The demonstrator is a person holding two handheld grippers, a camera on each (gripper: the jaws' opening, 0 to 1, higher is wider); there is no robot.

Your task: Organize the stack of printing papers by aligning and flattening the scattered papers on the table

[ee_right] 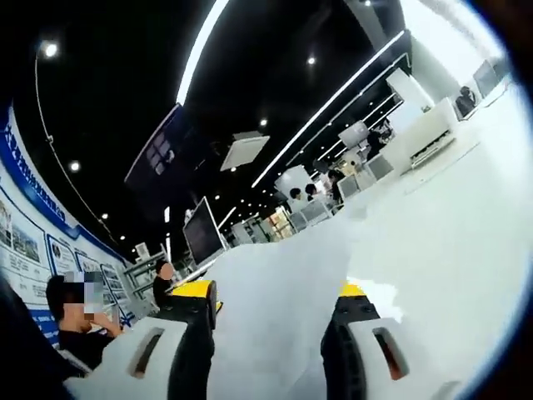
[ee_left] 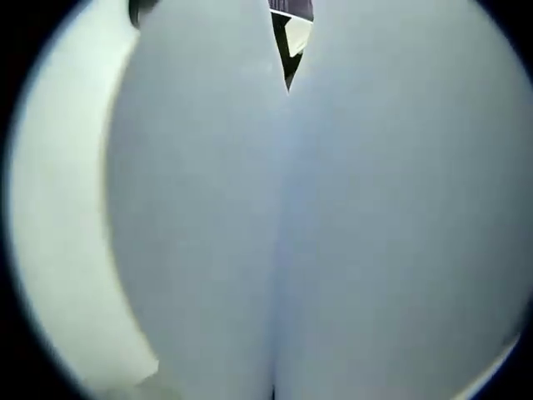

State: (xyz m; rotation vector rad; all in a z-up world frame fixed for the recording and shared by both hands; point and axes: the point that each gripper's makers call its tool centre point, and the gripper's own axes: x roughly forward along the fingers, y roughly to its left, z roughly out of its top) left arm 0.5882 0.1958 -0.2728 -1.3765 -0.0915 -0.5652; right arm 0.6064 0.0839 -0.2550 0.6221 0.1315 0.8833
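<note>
in the right gripper view, the right claw (ee_right: pixel 271 321) has its two jaws spread apart, black with yellow tips and pale grey bodies, and a sheet of white paper (ee_right: pixel 275 275) rises up between them. whether the jaws actually press on that paper i cannot tell; a clear gap stands between them. the paper slopes up and away in a rough ridge, with the white tabletop (ee_right: pixel 466 242) stretching off to the right. behind it lie a dark ceiling with long light strips, monitors on desks, and a seated person (ee_right: pixel 71 321) at lower left beside a blue-edged wall board.

in the left gripper view, white paper sheets (ee_left: pixel 358 233) sit right against the lens, blurred, two curved surfaces meeting along a seam near the middle. the left claw's state cannot be told here.
</note>
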